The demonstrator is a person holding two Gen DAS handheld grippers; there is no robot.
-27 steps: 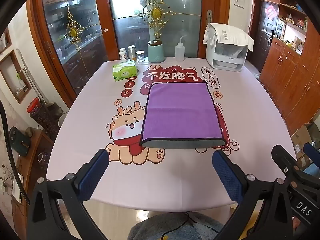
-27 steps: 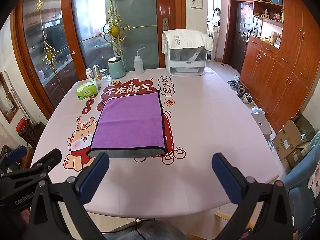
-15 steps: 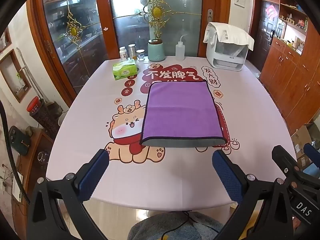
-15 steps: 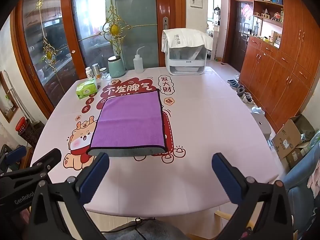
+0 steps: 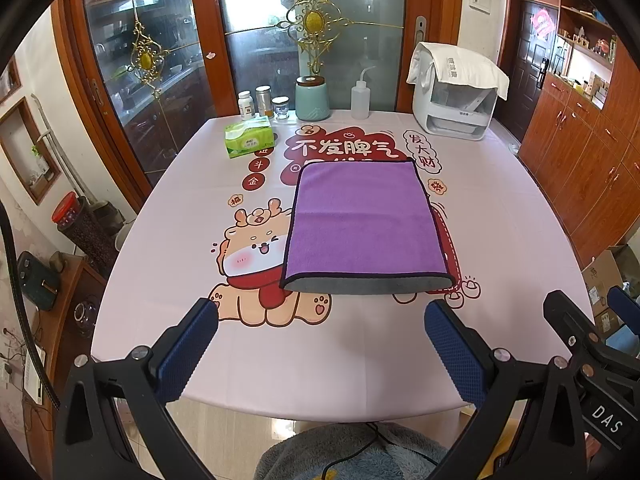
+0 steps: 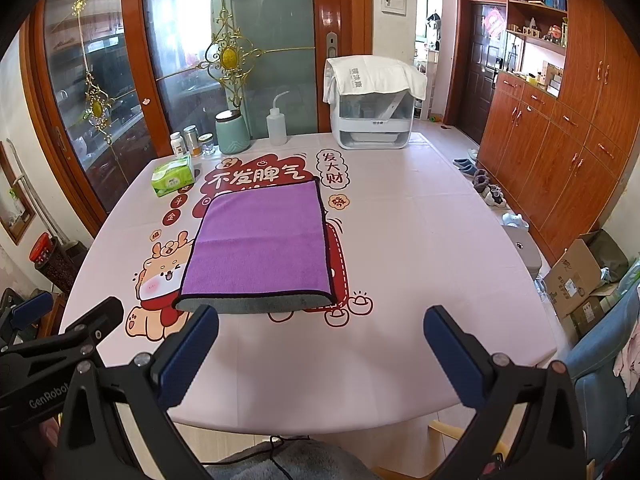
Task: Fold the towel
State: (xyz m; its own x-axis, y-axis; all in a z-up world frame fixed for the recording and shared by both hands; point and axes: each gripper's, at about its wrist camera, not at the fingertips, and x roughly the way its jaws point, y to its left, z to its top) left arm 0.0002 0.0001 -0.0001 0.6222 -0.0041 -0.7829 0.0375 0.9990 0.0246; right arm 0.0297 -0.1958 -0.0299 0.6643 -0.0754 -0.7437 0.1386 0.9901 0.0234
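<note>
Both grippers hover over the near edge of the table [image 5: 520,216], jaws spread wide apart and holding nothing. From its own camera, the left gripper [image 5: 321,338] shows blue textured pads [image 5: 188,354], and the right gripper [image 6: 321,338] appears the same in its view. Each sits well short of the towel [image 5: 362,224].

That towel is purple with a dark trim and lies flat near the middle of the table, folded over so a grey underside strip shows along its near edge. It rests on a pale tablecloth printed with a cartoon deer [image 5: 256,256] and red Chinese characters, partly covering the print.

Along the far edge stand a green tissue pack [image 5: 250,142], three small jars [image 5: 262,102], a teal canister [image 5: 312,98], and a squeeze bottle [image 5: 360,96]. A white appliance [image 5: 454,106] draped with a white cloth [image 5: 460,70] sits at the far right corner.
</note>
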